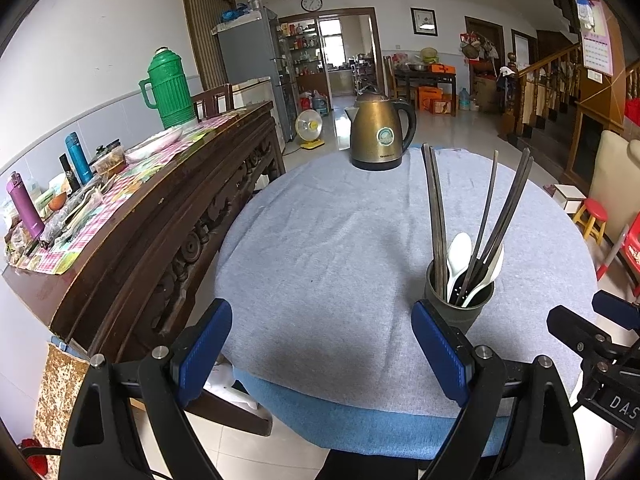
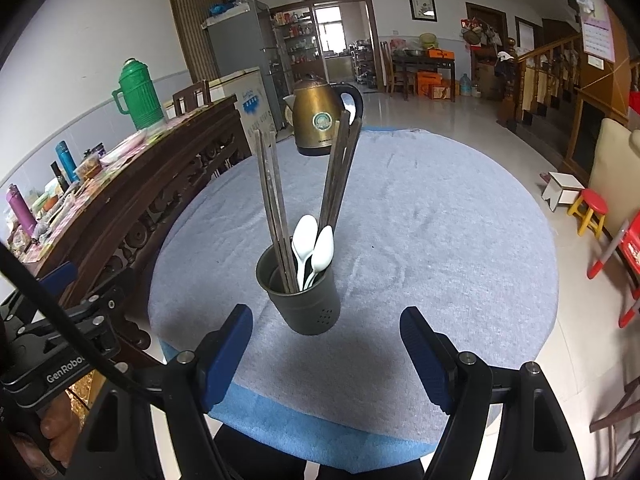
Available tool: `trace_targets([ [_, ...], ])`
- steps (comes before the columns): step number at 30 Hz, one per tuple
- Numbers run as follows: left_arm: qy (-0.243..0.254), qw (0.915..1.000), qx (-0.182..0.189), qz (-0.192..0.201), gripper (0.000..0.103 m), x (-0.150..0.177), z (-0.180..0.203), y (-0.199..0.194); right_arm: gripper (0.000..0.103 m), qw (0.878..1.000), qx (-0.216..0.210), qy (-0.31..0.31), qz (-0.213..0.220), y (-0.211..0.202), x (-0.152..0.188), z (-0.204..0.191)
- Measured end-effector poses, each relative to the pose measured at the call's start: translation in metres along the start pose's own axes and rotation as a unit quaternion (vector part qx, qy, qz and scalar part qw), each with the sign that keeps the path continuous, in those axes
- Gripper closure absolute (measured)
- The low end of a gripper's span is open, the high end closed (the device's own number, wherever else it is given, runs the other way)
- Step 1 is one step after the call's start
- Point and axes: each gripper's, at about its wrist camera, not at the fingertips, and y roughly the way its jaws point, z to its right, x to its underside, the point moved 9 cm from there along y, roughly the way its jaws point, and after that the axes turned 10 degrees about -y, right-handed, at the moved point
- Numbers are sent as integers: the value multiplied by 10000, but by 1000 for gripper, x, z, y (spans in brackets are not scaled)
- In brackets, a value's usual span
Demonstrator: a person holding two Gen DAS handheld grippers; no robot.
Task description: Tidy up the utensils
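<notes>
Chopsticks [image 2: 276, 208] and white spoons [image 2: 316, 248] already stand upright in the metal utensil holder [image 2: 304, 304] near the round table's [image 2: 440, 220] near edge, apparently why the left gripper [image 1: 320, 344] and right gripper [image 2: 326, 350] hang spread and empty, the right one facing the holder.

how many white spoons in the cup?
2 visible. Both spoons stand bowl-up in the cup on the round table: one toward the left beside the chopsticks, the other touching it on the right. More could sit hidden lower inside the cup.
</notes>
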Motion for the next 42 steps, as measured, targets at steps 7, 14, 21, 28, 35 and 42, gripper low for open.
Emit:
trace_targets([
  [7,63,10000,-29,-31,12,2,2,3,24,10000,-6,57,12,5,-3,5],
  [14,27,10000,-25,-57,12,2,1,6,24,10000,-6,22,5,8,-3,2],
  [21,29,10000,33,-61,12,1,2,7,24,10000,0,61,-20,9,-3,3],
  [28,-9,10000,12,-98,12,0,0,12,24,10000,-4,44,-41,15,-4,2],
  [35,31,9999,15,-136,12,-1,4,17,24,9999,-6,61,-110,20,-2,5],
  [42,89,9996,-26,-256,12,-5,9,32,24,9998,-30,29,-219,37,-4,10],
])
